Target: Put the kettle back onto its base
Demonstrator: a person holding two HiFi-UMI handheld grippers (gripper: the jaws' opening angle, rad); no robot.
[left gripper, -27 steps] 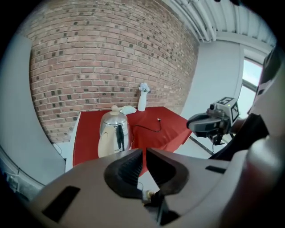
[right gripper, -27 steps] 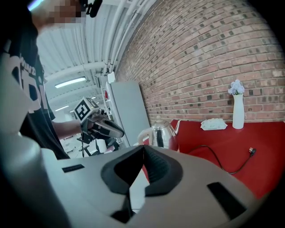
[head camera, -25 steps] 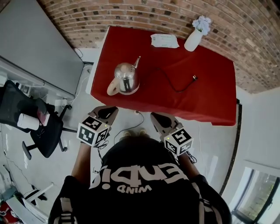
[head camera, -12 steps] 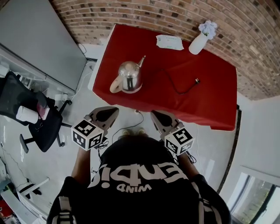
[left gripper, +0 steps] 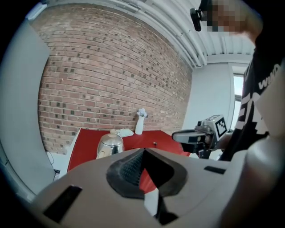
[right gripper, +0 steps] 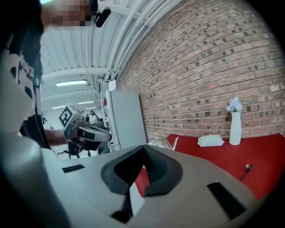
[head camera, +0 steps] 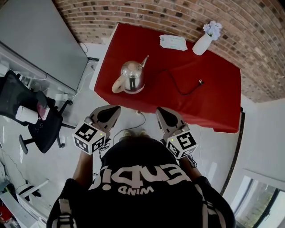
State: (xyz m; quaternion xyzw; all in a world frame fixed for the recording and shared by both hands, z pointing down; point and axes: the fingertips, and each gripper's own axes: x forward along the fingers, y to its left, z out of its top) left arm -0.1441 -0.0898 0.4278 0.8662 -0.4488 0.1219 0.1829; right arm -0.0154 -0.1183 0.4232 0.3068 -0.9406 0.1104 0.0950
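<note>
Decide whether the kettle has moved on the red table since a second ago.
No. The kettle keeps its spot by the red table's left front corner, unchanged against the cable plug.

A red-covered table [head camera: 213, 104] is carrying a steel kettle [head camera: 132, 78], a black cable [head camera: 179, 93], a white packet [head camera: 173, 42] and a flower vase [head camera: 201, 43].

Everything is bright and evenly lit. A window [head camera: 262, 202] glows pale at my right, and a ceiling strip light [right gripper: 71, 83] shines overhead. The kettle [head camera: 131, 75] carries small highlights, and shadows stay soft. The wide lenses bend the brick wall [head camera: 178, 13] and darken the corners. My own fingers [left gripper: 129, 171] loom close, slightly soft.
</note>
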